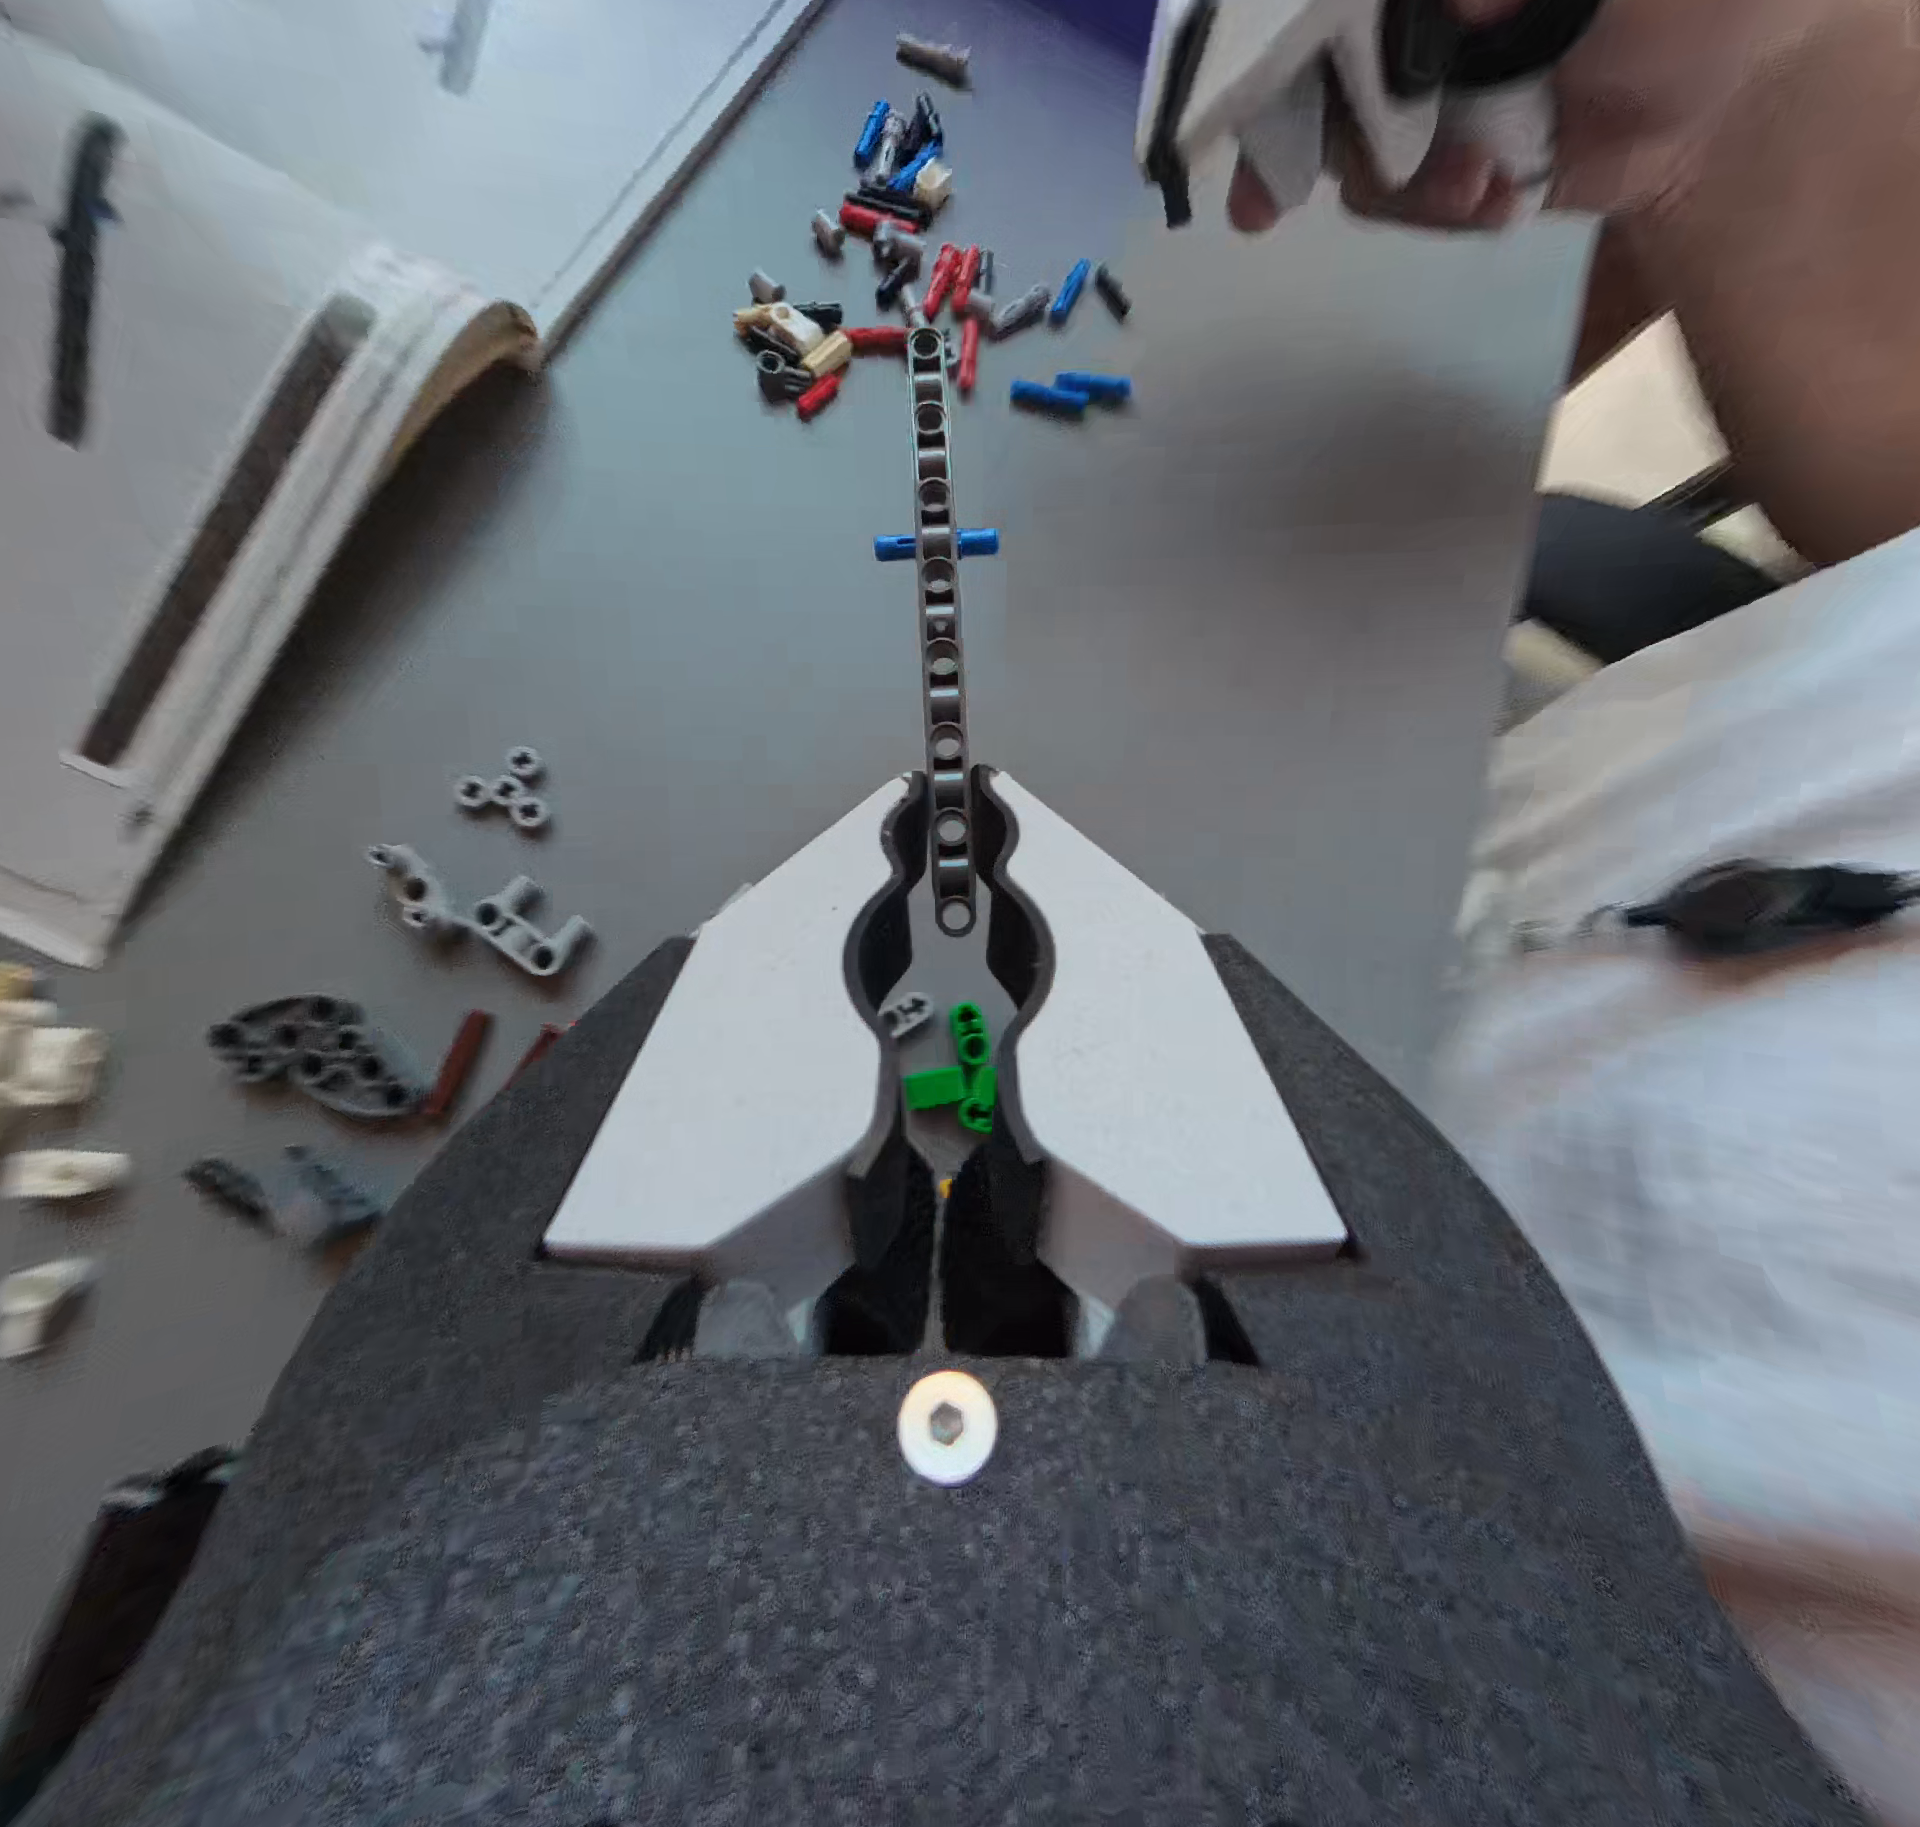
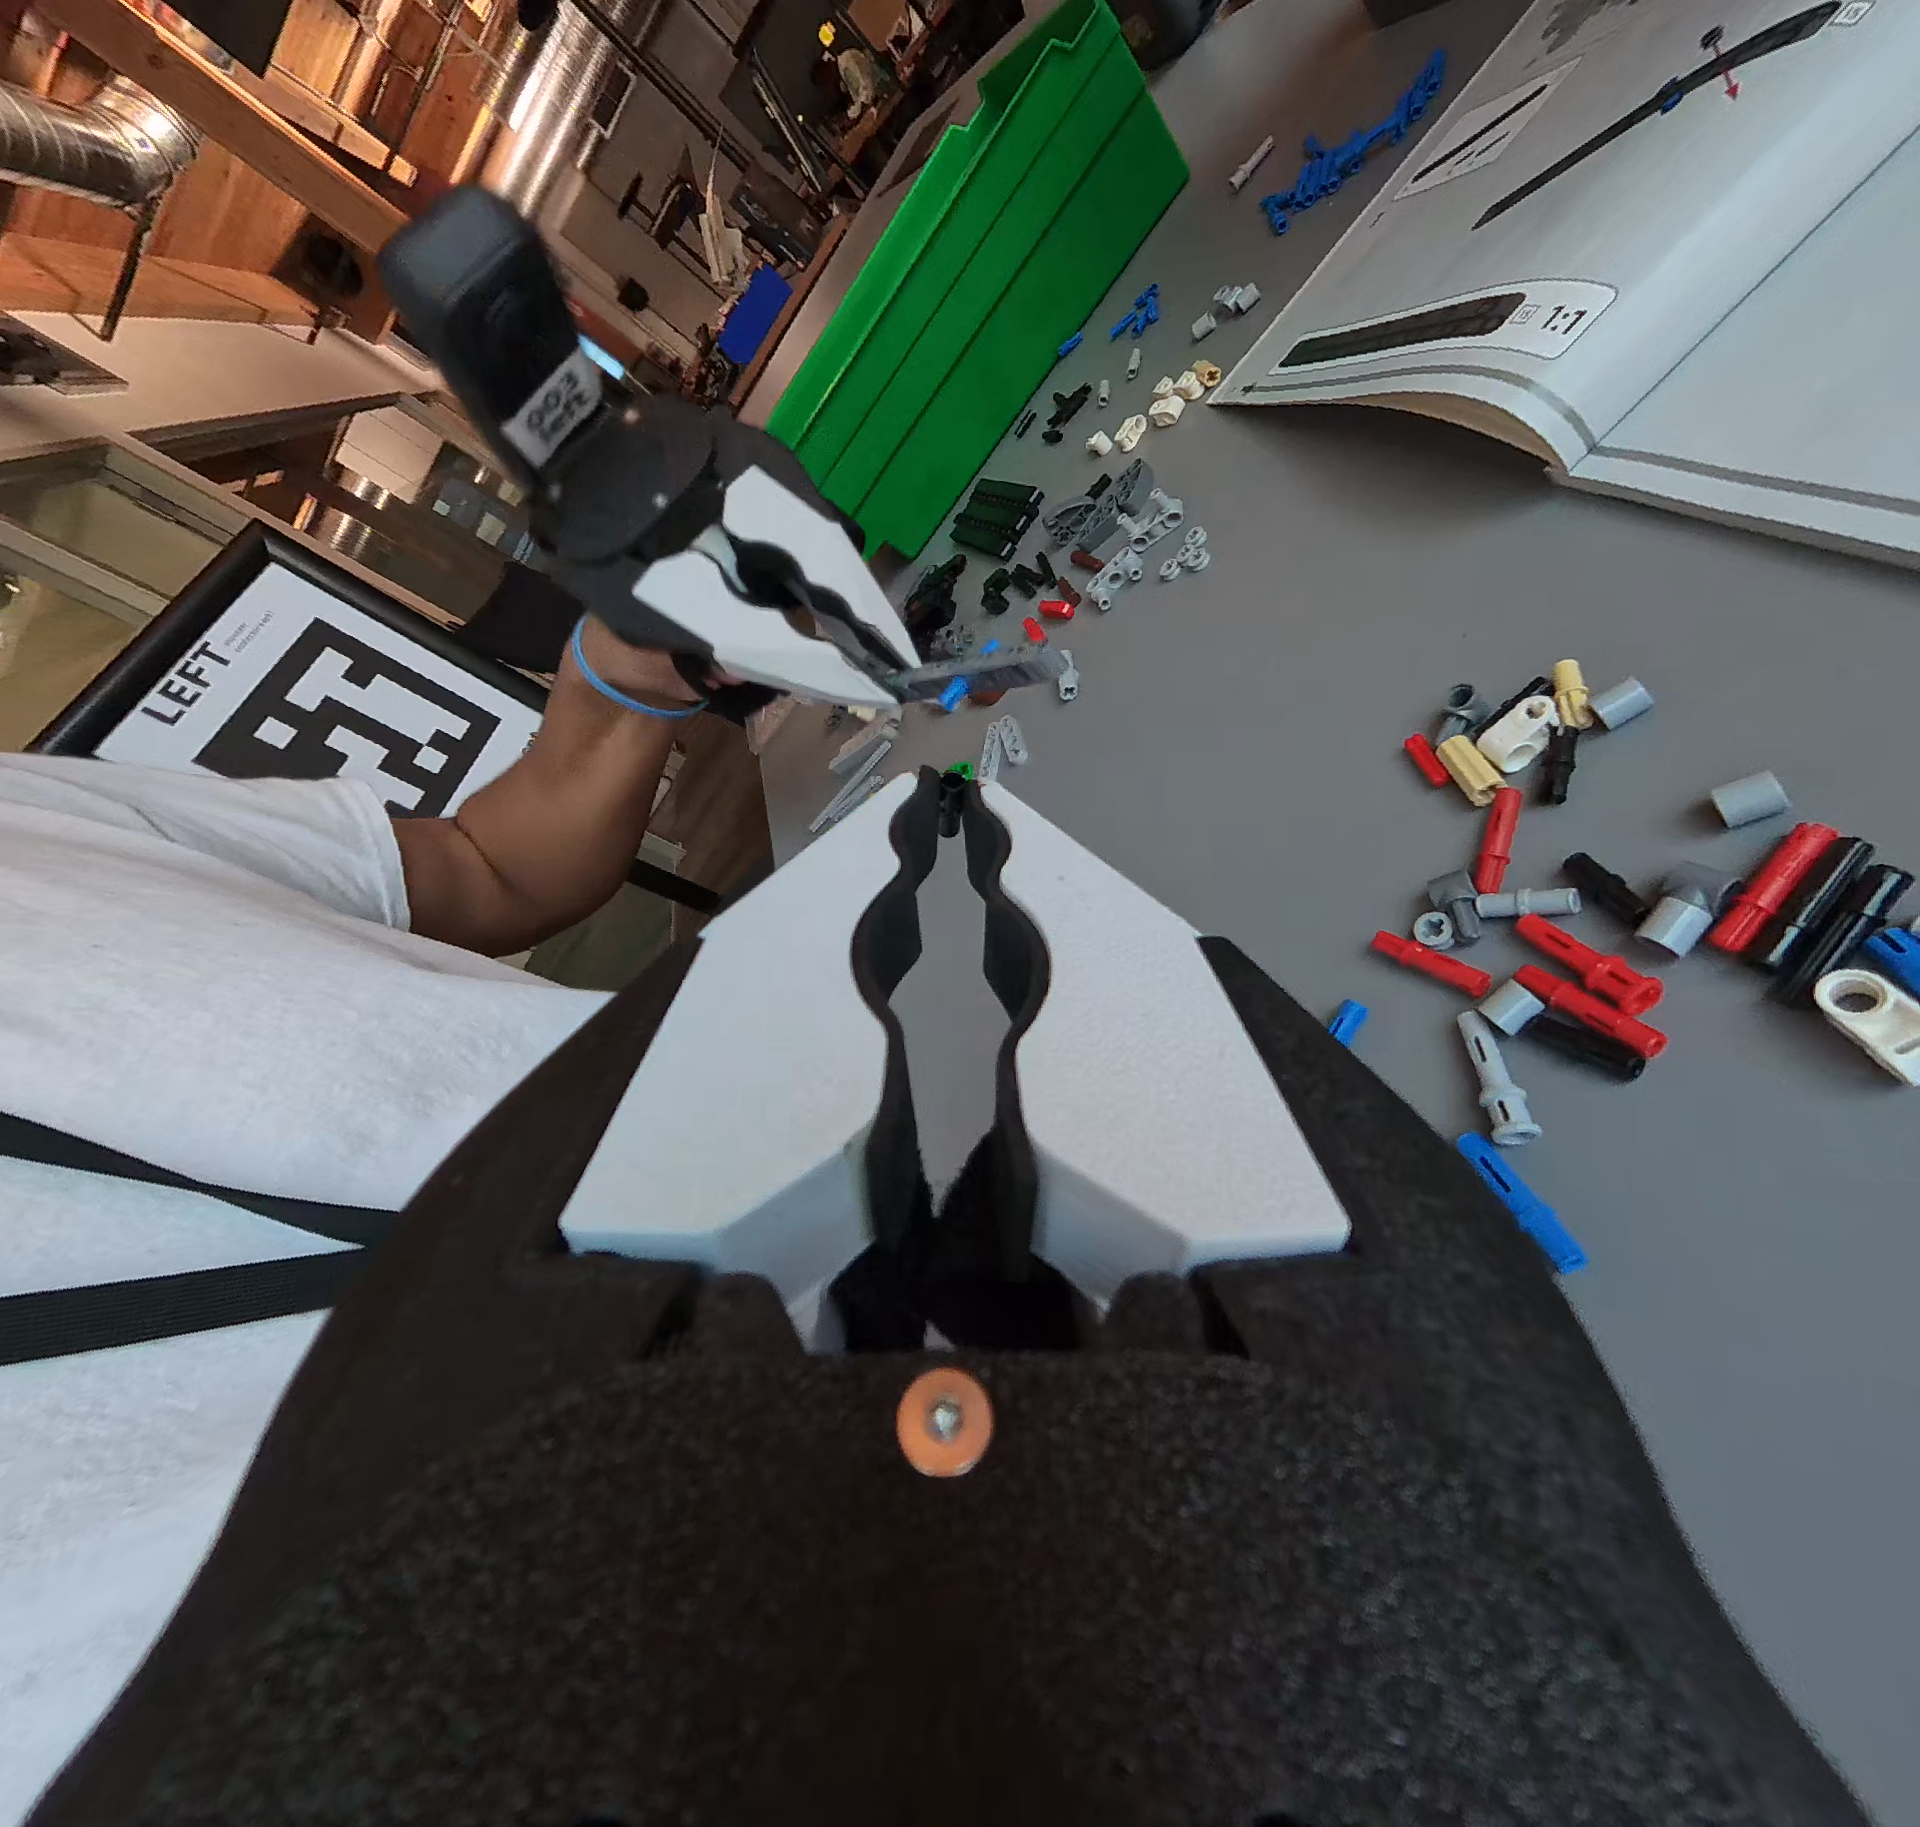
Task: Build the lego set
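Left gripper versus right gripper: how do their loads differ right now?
The left gripper clamps a long grey beam with a blue pin through it; the right gripper pinches only a short black pin. The beam juts far past the fingertips; the black pin barely shows. Both are shut, off the table.

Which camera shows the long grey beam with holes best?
The left wrist view: the beam runs straight out from the left claw, sharp, holes countable. The right wrist view shows it small, blurred, seen sideways.
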